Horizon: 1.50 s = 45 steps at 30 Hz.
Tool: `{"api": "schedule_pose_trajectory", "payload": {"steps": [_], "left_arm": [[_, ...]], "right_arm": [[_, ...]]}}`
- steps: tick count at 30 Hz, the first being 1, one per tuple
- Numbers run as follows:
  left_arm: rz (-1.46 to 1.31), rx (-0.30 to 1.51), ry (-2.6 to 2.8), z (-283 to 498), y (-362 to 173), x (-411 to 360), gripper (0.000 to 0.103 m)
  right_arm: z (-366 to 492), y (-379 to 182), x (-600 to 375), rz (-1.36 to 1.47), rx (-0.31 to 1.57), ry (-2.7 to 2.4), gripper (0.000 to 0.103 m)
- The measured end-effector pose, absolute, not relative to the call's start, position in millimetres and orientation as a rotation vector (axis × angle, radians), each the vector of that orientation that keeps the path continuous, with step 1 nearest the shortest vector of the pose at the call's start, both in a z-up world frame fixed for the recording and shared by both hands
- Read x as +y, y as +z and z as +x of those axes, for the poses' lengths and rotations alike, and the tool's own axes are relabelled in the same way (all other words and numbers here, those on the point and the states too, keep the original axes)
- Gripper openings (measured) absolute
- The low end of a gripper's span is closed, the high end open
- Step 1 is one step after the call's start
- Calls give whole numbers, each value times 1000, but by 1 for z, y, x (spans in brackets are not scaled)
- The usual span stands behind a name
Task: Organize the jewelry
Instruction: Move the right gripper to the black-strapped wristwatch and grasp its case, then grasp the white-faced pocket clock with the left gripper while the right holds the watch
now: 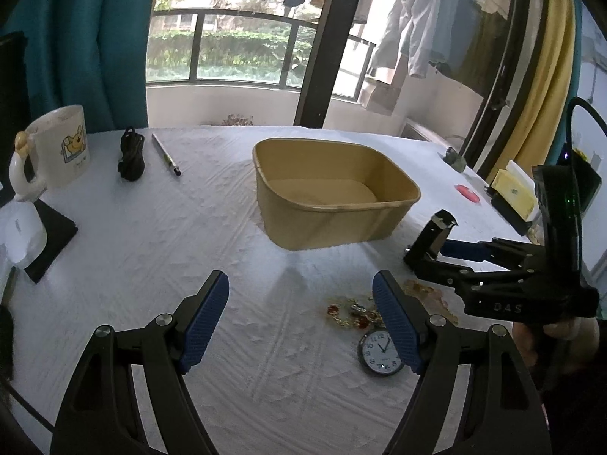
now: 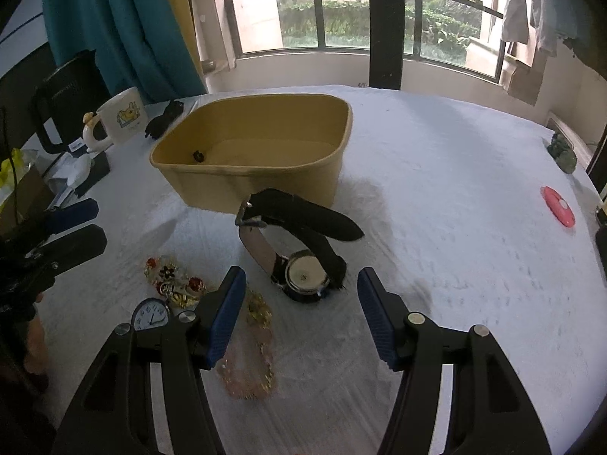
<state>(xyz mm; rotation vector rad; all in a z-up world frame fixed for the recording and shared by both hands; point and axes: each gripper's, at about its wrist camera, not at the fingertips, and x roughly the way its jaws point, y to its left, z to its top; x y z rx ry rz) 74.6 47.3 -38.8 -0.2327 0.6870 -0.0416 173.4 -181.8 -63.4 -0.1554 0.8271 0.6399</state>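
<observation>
A black-strapped wristwatch [image 2: 305,275] lies case-back up on the white cloth, its strap arching upward. My right gripper [image 2: 301,280] hovers open just behind it, with the case between and ahead of the blue pads and untouched. Left of it lie a gold pile with red stones [image 2: 172,280], a small round clock face [image 2: 150,314] and a pink bead necklace [image 2: 250,356]. My left gripper [image 1: 301,292] is open over bare cloth, with the same pile [image 1: 353,313] and clock face [image 1: 381,352] beside its right finger. The tan tub [image 2: 250,151] holds one small dark item [image 2: 198,156].
A cartoon mug [image 1: 60,148], a black cord bundle [image 1: 131,153] and a pen [image 1: 166,153] sit at the far left. A pink disc [image 2: 557,204] and a green object [image 2: 561,151] lie far right. A black kettle [image 2: 72,87] stands behind the mug.
</observation>
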Motion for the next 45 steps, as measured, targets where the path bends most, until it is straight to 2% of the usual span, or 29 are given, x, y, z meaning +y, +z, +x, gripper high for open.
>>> {"api": "schedule_pose_trajectory", "payload": {"steps": [13,16,20,45], "left_arm": [[-273,698,-66,78,-46,57,81],[-267,697,-73,77,-45,54,81],[-258,698,-75,74,-44,51,81],[-136,842,-152,75,-57,-10,81]], "right_arm": [[188,-71,-172,-151,860,619,61],[189,-71,-172,-167,855,615,47],[189,-71,-176,-155,850,624,42],[168,-52,-218,-62,749,638,42]]}}
